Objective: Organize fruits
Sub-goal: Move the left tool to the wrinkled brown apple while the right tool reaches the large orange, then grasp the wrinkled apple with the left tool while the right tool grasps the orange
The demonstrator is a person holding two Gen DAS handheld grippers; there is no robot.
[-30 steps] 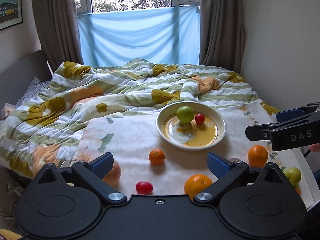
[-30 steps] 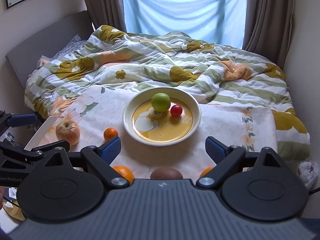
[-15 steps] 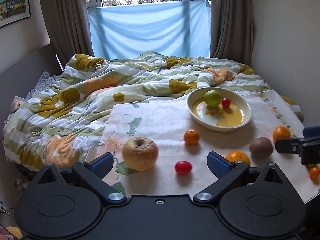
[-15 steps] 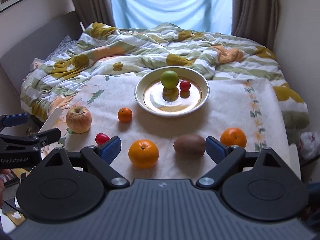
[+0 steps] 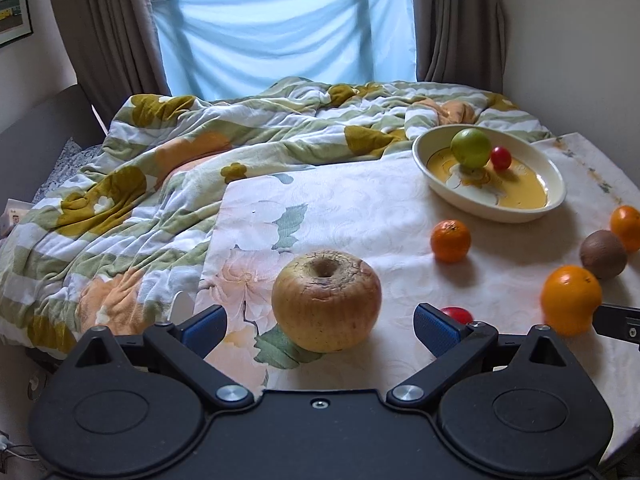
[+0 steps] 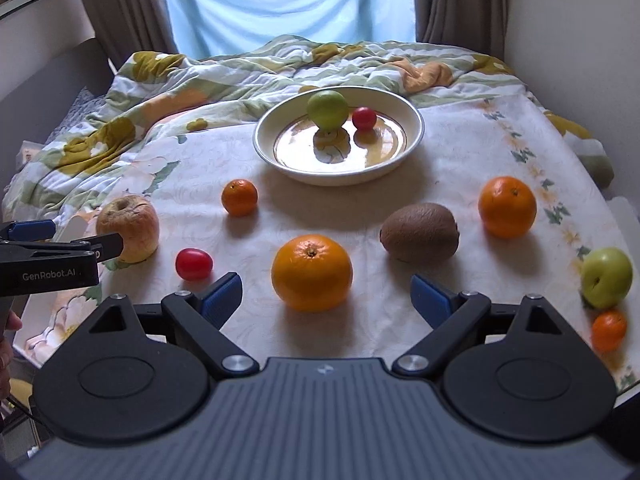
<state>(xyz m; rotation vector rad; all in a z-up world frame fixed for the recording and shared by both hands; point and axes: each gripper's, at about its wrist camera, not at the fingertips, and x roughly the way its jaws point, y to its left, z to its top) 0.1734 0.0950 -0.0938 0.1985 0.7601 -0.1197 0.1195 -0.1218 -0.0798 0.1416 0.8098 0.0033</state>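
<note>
Left gripper (image 5: 320, 326) lined up on the wrinkled apple (image 5: 326, 300), jaws wide apart and empty.

Apple sits on the cloth, just ahead of the fingers; likely heavy, soft-skinned, so grip its 2 widest sides. Right gripper (image 6: 326, 294) is spread too, behind the orange (image 6: 312, 272); bowl (image 6: 280, 160) well beyond.

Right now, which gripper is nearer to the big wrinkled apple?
Left. The left gripper has the wrinkled apple directly between its open fingers; the right gripper faces the large orange instead.
</note>
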